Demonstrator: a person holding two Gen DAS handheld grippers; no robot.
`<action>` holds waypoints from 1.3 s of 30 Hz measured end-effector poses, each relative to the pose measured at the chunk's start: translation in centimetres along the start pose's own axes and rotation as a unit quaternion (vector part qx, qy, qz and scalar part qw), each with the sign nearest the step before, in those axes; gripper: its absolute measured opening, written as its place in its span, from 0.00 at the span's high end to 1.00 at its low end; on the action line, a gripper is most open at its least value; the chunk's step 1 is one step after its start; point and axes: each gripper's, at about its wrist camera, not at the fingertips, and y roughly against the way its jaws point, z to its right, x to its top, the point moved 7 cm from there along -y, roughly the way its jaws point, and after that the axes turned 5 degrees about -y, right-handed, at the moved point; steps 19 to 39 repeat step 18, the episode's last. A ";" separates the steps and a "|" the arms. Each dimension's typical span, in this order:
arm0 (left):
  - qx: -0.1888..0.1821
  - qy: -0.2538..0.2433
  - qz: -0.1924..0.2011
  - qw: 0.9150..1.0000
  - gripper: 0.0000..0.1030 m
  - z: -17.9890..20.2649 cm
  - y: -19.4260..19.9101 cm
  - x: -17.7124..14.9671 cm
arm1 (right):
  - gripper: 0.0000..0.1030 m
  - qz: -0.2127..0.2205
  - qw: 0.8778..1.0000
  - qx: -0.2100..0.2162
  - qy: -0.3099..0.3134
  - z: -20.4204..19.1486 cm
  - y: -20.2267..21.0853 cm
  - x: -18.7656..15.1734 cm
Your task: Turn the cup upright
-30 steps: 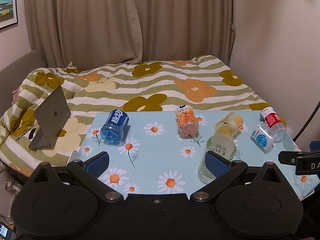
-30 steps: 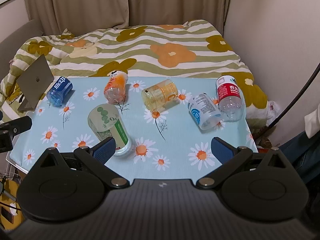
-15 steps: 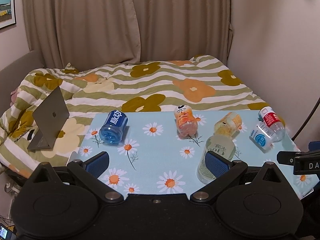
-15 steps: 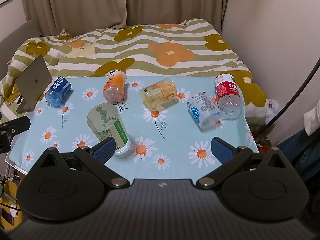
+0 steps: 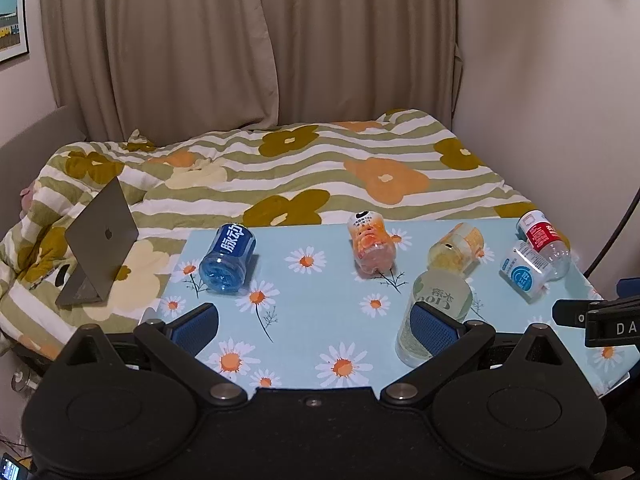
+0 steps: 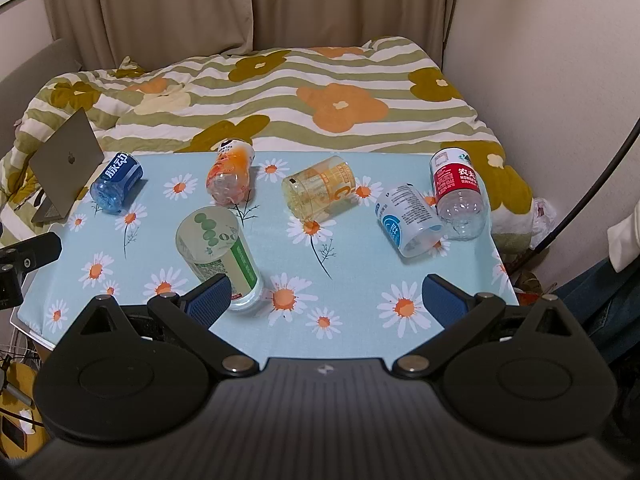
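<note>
Several cut bottle cups lie on their sides on the daisy tablecloth: a blue one, an orange one, a yellow one, a green-label one, a white-blue one and a red-label one. My left gripper is open above the near table edge; its right pad hides part of the green-label cup. My right gripper is open too, with its left pad next to the green-label cup's mouth end.
A bed with a striped flower quilt lies behind the table. A half-open laptop stands on the bed at the left. A wall and a dark cable border the right side. A person's sleeve shows at far right.
Both views have shifted slightly, with the table now sitting a little lower and farther in frame. No cup has moved and both grippers stay open.
</note>
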 end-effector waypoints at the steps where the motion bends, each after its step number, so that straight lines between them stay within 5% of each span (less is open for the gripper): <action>1: 0.001 -0.001 0.001 1.000 0.00 0.0 0.0 0.0 | 0.00 0.000 1.000 0.000 0.000 0.0 0.0 0.0; 13: 0.004 0.002 0.012 1.000 0.00 -0.7 0.1 0.3 | 0.00 -0.004 1.000 0.004 0.002 -0.2 -0.2 -0.2; 18: 0.015 -0.001 0.018 1.000 0.00 -1.1 0.3 0.3 | 0.00 -0.007 0.999 0.039 0.017 -1.6 -0.6 -0.3; 39: 0.015 -0.001 0.018 1.000 0.00 -1.1 0.3 0.3 | 0.00 -0.007 0.999 0.039 0.017 -1.6 -0.6 -0.3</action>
